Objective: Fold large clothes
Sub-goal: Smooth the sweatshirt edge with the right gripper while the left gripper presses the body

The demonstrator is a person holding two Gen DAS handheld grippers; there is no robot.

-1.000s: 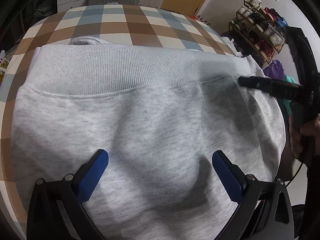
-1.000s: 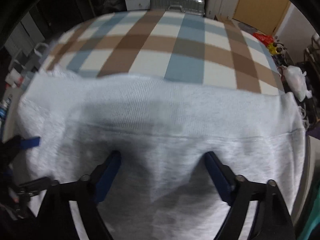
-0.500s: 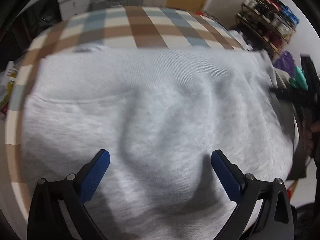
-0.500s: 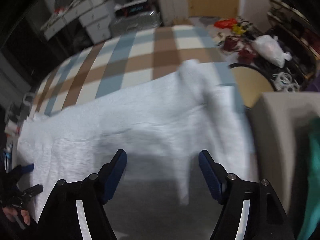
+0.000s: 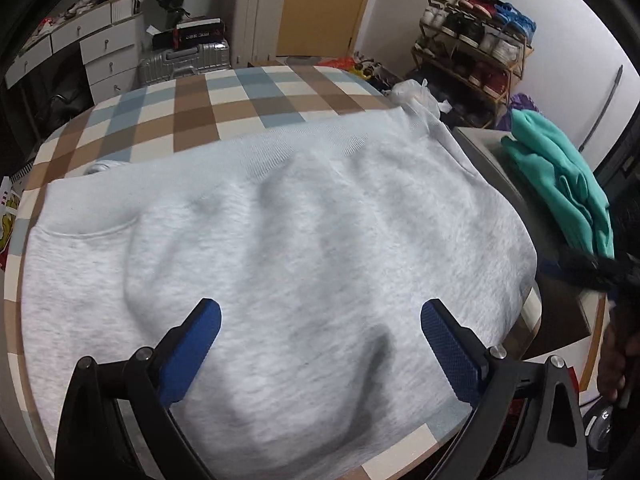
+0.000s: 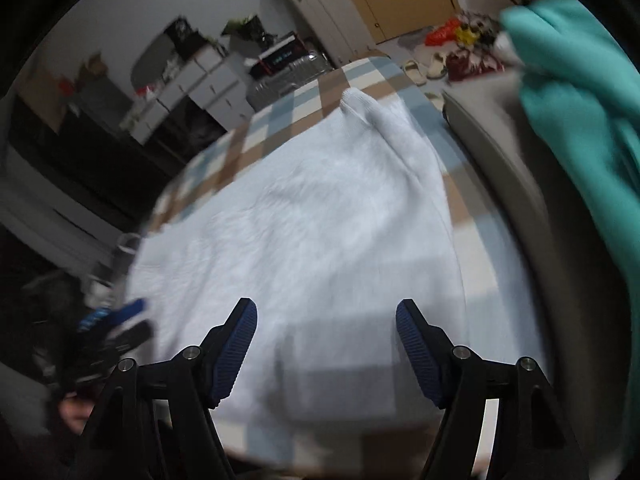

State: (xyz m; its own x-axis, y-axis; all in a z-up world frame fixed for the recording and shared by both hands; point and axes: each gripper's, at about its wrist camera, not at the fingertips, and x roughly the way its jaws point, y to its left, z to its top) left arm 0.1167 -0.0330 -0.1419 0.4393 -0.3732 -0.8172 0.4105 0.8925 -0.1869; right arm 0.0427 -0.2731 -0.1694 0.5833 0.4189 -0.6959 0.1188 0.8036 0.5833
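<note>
Light grey fleece sweatshirt covered most of the checked brown, blue and cream tablecloth; only the far strip lay bare. At the right edge, a grey box bearing folded teal garments blocked passage.

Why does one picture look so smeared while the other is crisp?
Right wrist view: motion blur smears the grey sweatshirt and the teal garment; only the tongs stay sharp. Left wrist view: mostly crisp, with soft shadows in the folds; the fisheye lens curves the checked tabletop.
</note>
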